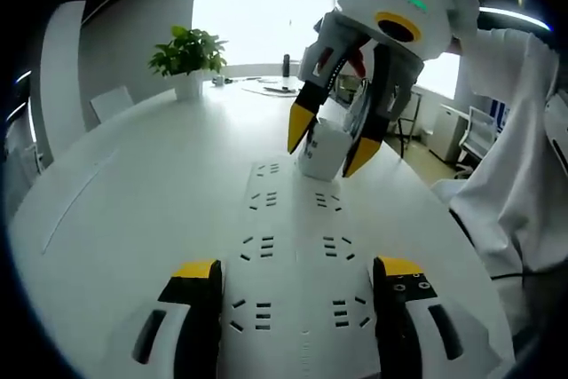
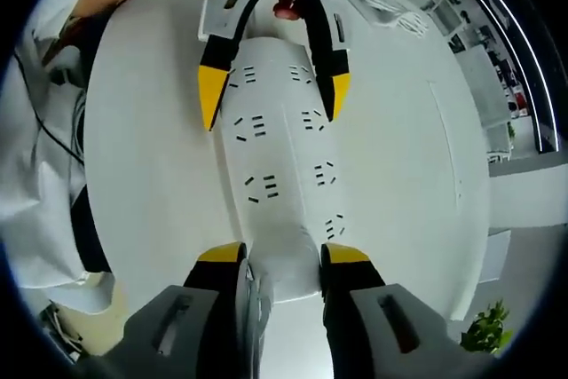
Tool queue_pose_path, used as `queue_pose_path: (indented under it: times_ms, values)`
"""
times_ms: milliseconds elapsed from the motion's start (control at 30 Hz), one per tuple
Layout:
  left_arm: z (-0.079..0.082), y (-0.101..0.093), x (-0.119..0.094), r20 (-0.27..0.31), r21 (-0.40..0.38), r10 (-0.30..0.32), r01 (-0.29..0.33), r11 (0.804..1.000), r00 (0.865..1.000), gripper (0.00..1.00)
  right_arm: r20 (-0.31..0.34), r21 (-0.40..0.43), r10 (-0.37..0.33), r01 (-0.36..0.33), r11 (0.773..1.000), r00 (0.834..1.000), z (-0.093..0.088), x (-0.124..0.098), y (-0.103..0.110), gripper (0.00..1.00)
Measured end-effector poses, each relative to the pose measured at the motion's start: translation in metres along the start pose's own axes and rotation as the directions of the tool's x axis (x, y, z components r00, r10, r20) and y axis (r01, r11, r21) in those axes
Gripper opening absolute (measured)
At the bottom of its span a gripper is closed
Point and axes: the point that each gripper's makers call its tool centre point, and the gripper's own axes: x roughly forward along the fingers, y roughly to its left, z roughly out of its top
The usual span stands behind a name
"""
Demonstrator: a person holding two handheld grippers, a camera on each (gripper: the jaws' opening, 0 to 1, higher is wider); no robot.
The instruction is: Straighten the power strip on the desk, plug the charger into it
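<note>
A wide white power strip (image 1: 297,219) with two columns of sockets lies along the white table (image 1: 133,193). My left gripper (image 1: 297,268) is open, one jaw on each side of the strip's near end; the right gripper view shows it at the strip's far end (image 2: 273,99). My right gripper (image 1: 330,141) is shut on a white charger (image 1: 321,150) and holds it just over the strip's far end, tilted. In the right gripper view the charger (image 2: 284,277) sits between the jaws of my right gripper (image 2: 284,255), above the end of the strip (image 2: 280,157).
A potted plant (image 1: 186,55), a dark bottle (image 1: 286,64) and papers (image 1: 271,88) stand at the table's far side. A person's white sleeve (image 1: 524,157) is at the right edge. A coiled white cable (image 2: 390,2) lies beyond the left gripper.
</note>
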Motion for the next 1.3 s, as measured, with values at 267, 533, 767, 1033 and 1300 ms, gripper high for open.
queue_pose_path:
  times_ms: [267, 533, 767, 1033, 1300]
  values:
    - [0.003, 0.002, 0.002, 0.044, -0.05, -0.009, 0.011, 0.999, 0.999, 0.7, 0.137, 0.007, -0.004, 0.004, 1.0, 0.991, 0.004, -0.001, -0.003, 0.32]
    - [0.009, 0.001, 0.0, 0.045, -0.051, 0.01, -0.008, 0.999, 0.999, 0.68, 0.269, 0.098, -0.018, -0.009, 0.995, 0.963, 0.012, -0.009, -0.006, 0.39]
    - [0.026, -0.01, -0.015, 0.12, -0.063, 0.072, -0.065, 0.996, 0.99, 0.81, 0.4, 0.213, -0.104, 0.018, 0.977, 0.911, 0.012, -0.029, -0.017, 0.46]
    - [0.03, -0.034, -0.042, 0.171, -0.069, 0.126, -0.116, 0.991, 0.977, 0.86, 0.56, 0.36, -0.193, -0.027, 0.932, 0.805, 0.004, -0.062, -0.008, 0.48]
    - [0.022, -0.067, -0.069, 0.253, -0.156, 0.258, -0.224, 0.962, 0.932, 0.96, 0.637, 0.504, -0.347, -0.031, 0.863, 0.688, -0.017, -0.099, 0.006, 0.64]
